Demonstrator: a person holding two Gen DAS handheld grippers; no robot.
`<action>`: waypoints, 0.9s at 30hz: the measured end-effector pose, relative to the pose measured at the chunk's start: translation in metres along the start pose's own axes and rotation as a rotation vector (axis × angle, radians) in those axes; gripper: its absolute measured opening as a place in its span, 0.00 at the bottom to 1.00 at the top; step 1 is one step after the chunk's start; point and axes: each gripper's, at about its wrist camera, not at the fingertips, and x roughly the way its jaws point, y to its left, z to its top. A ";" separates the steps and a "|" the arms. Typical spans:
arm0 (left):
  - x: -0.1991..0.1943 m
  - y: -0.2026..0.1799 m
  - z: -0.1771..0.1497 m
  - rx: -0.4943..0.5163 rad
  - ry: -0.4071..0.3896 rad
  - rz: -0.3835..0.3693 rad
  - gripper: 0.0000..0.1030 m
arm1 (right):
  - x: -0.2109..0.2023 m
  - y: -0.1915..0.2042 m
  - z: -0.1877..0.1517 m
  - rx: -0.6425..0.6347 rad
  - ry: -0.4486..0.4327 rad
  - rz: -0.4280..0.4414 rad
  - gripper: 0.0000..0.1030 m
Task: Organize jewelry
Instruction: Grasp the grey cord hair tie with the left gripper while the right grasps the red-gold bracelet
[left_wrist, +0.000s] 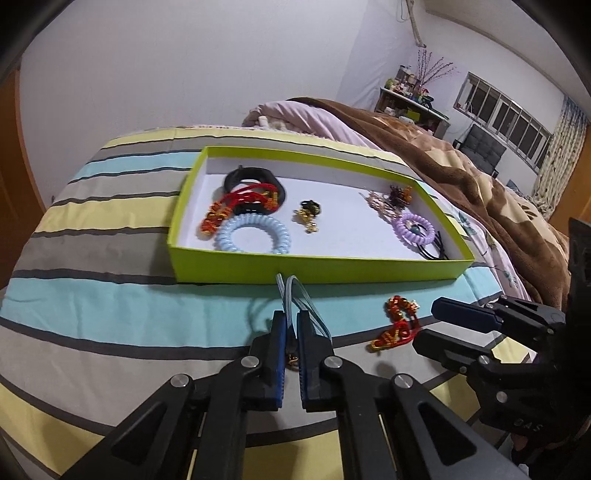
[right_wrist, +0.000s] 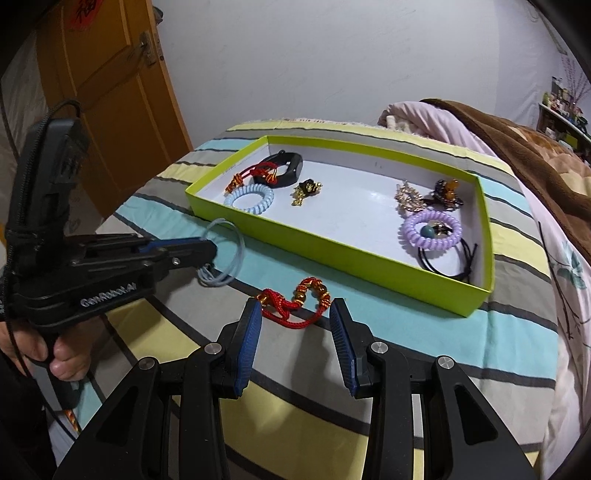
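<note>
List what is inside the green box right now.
Inside the green box: black band, red cord bracelet, blue coil tie, gold charm, clips, purple coil tie, black elastics. The near wall hides some floor.

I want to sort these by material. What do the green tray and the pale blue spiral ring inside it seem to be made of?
The green tray looks like cardboard: thin straight walls, matte lime outside, plain white inside. The pale blue spiral ring looks like glossy plastic: a smooth coiled cord with bright highlights on its turns, though soft rubber cannot be excluded.
</note>
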 end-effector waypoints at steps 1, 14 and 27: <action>-0.001 0.002 0.000 -0.003 -0.001 0.000 0.05 | 0.002 0.001 0.000 -0.004 0.003 0.001 0.38; -0.006 0.015 -0.004 -0.011 -0.007 -0.021 0.05 | 0.024 0.015 0.010 -0.132 0.060 -0.058 0.38; -0.011 0.028 -0.004 -0.029 -0.012 -0.022 0.05 | 0.036 0.034 0.015 -0.274 0.059 -0.061 0.38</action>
